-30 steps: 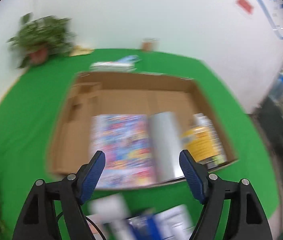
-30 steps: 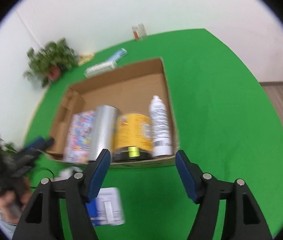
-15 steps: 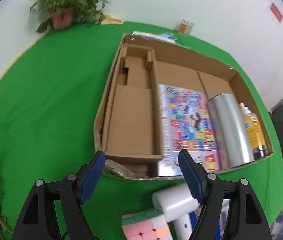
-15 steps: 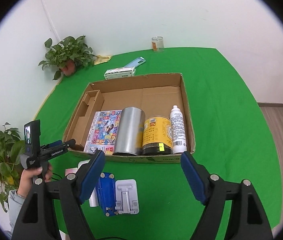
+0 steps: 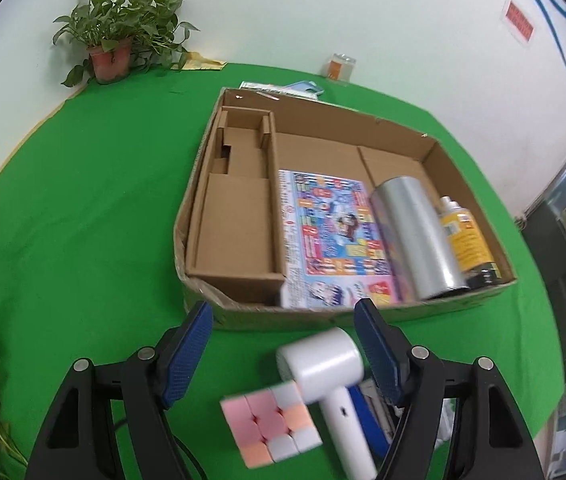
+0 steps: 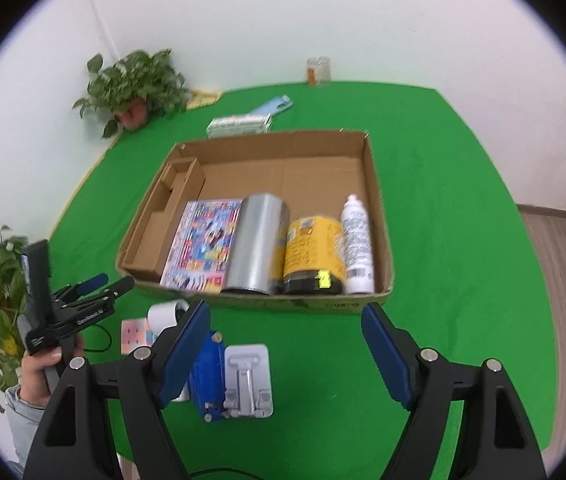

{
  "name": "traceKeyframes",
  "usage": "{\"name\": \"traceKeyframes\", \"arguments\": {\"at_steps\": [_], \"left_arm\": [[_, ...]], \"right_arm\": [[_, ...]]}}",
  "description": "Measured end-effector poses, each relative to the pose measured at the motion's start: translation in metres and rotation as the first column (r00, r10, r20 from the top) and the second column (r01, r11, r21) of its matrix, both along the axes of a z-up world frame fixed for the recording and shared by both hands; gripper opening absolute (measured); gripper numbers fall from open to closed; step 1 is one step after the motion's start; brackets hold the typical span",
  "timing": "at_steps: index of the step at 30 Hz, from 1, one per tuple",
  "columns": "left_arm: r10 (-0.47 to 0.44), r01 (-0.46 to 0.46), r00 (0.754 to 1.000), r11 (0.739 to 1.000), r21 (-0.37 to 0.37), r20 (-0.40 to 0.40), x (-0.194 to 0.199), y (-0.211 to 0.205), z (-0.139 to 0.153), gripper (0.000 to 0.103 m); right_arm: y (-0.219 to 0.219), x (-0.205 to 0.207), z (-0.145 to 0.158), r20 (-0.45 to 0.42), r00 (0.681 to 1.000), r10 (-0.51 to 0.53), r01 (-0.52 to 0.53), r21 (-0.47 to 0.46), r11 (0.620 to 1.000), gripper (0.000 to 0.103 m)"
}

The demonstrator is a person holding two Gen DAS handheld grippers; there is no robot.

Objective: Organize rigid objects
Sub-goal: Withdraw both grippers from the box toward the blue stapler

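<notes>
The cardboard box (image 6: pixel 379 216) sits in the middle of the green table (image 6: pixel 451 200) and I place everything else by it. Inside, along its near wall, lie a colourful booklet (image 6: pixel 203 244), a silver cylinder (image 6: pixel 257 244), a yellow can (image 6: pixel 313 254) and a white bottle (image 6: pixel 357 248), side by side, the bottle against the box's right wall. The left compartment of the box holds only cardboard folds.

Just outside the near wall, on the cloth, lie a white hair dryer (image 5: pixel 323 364) and a pastel puzzle cube (image 5: pixel 271 426) touching it, with a blue block (image 6: pixel 207 376) and a grey stand (image 6: pixel 249 380) beside them.

My left gripper (image 5: pixel 283 354) hangs over the dryer and cube, jaws wide apart, gripping nothing. My right gripper (image 6: pixel 285 350) hovers before the box's near wall, jaws wide, empty.

Beyond the box's far wall sit a flat packet (image 6: pixel 239 125), a glass (image 6: pixel 318 71) and a potted plant (image 6: pixel 135 84).
</notes>
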State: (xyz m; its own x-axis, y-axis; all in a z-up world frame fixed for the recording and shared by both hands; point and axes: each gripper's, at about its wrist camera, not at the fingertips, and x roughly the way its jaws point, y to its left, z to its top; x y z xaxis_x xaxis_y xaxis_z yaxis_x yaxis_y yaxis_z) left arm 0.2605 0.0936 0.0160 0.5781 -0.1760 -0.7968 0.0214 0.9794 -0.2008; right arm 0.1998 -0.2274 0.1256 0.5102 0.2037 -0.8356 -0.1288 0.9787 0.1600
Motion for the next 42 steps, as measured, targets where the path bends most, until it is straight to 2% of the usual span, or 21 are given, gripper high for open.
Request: {"name": "traceKeyframes", "arguments": {"at_steps": [8, 12, 16, 19, 22, 25, 27, 28, 29, 32, 35, 38, 42], "left_arm": [[-0.038, 0.038, 0.999, 0.999, -0.029, 0.006, -0.042, -0.013, 0.007, 0.071], [-0.049, 0.051, 0.999, 0.996, -0.075, 0.018, -0.063, -0.015, 0.009, 0.071], [-0.059, 0.061, 0.998, 0.994, -0.086, 0.031, -0.084, -0.019, 0.010, 0.071], [-0.070, 0.073, 0.997, 0.992, -0.107, 0.029, -0.100, -0.021, 0.008, 0.071], [-0.084, 0.088, 0.996, 0.990, -0.112, 0.032, -0.114, -0.026, 0.004, 0.071], [-0.096, 0.098, 0.995, 0.986, -0.138, 0.018, -0.123, -0.031, -0.006, 0.071], [-0.090, 0.088, 0.996, 0.981, -0.171, -0.003, -0.128, -0.034, -0.017, 0.071], [-0.097, 0.093, 0.995, 0.977, -0.189, -0.012, -0.131, -0.038, -0.024, 0.071], [-0.101, 0.096, 0.995, 0.976, -0.194, -0.018, -0.133, -0.041, -0.028, 0.070], [-0.112, 0.103, 0.993, 0.972, -0.212, -0.030, -0.140, -0.051, -0.043, 0.071], [-0.102, 0.091, 0.994, 0.965, -0.246, -0.031, -0.144, -0.055, -0.052, 0.070], [-0.071, 0.068, 0.997, 0.973, -0.221, -0.006, -0.149, -0.057, -0.055, 0.072], [-0.015, 0.015, 1.000, 0.971, -0.239, 0.001, -0.158, -0.049, -0.063, 0.072]], "right_arm": [[0.022, -0.013, -0.008, -0.021, 0.999, 0.047, -0.047, 0.007, 0.999, 0.078], [0.030, -0.023, -0.012, -0.045, 0.998, 0.041, -0.041, -0.008, 0.999, 0.078], [0.032, -0.043, -0.002, 0.004, 0.998, 0.057, -0.057, -0.020, 0.998, 0.078], [0.030, -0.056, -0.006, -0.025, 0.998, 0.051, -0.051, 0.007, 0.999, 0.078], [0.033, -0.073, -0.012, -0.011, 0.997, 0.079, -0.079, 0.014, 0.997, 0.078], [0.026, -0.085, -0.043, -0.021, 0.997, 0.077, -0.076, 0.065, 0.995, 0.081], [0.019, -0.084, -0.087, -0.164, 0.985, 0.059, -0.044, 0.090, 0.995, 0.081], [0.016, -0.085, -0.101, -0.179, 0.982, 0.053, -0.035, 0.103, 0.994, 0.081], [0.014, -0.089, -0.111, -0.161, 0.986, 0.039, -0.023, 0.100, 0.995, 0.081], [0.023, -0.102, -0.144, -0.066, 0.998, 0.007, -0.008, -0.014, 1.000, 0.081], [0.051, -0.116, -0.170, -0.009, 0.993, 0.120, -0.121, -0.059, 0.991, 0.081], [0.075, -0.130, -0.174, 0.136, 0.974, 0.184, -0.172, -0.091, 0.981, 0.080], [0.093, -0.134, -0.175, 0.255, 0.940, 0.227, -0.199, -0.131, 0.971, 0.078]]}}
